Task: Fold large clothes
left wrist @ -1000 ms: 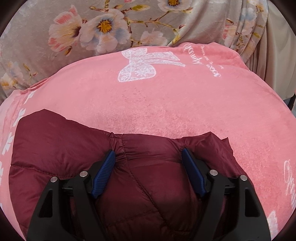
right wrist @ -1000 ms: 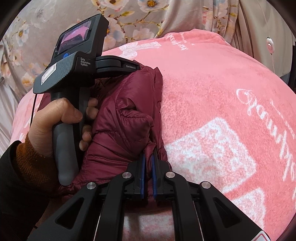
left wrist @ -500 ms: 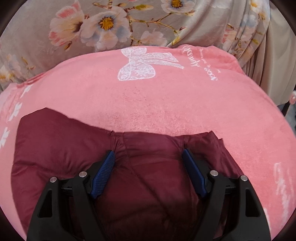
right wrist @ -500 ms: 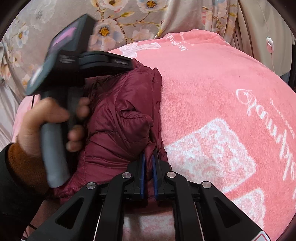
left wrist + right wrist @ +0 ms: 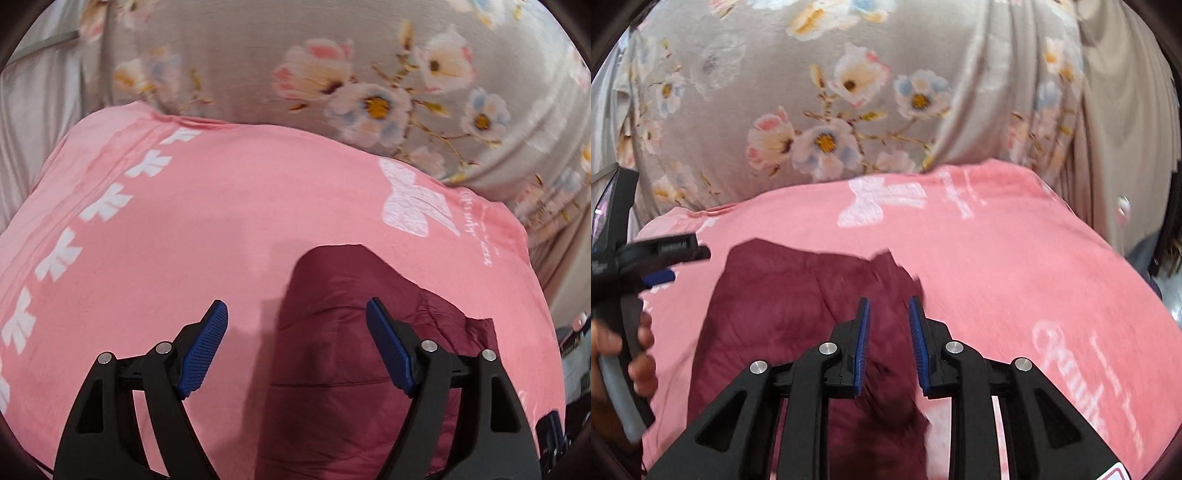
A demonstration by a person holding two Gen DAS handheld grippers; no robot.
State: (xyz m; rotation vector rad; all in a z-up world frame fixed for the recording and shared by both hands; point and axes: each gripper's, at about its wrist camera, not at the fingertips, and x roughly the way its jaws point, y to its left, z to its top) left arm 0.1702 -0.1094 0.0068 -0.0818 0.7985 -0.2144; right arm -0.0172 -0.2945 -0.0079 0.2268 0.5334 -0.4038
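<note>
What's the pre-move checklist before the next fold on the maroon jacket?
1. Left gripper free of fabric: ok, fingers wide, nothing between them.
2. Right gripper released: ok, fingers have just been opening, nothing pinched.
3. Maroon jacket resting on the pink blanket: ok.
4. Jacket folded flat and tidy: cannot tell, the frame is blurred.
5. Next grasp edge visible: ok, the far edge shows.
</note>
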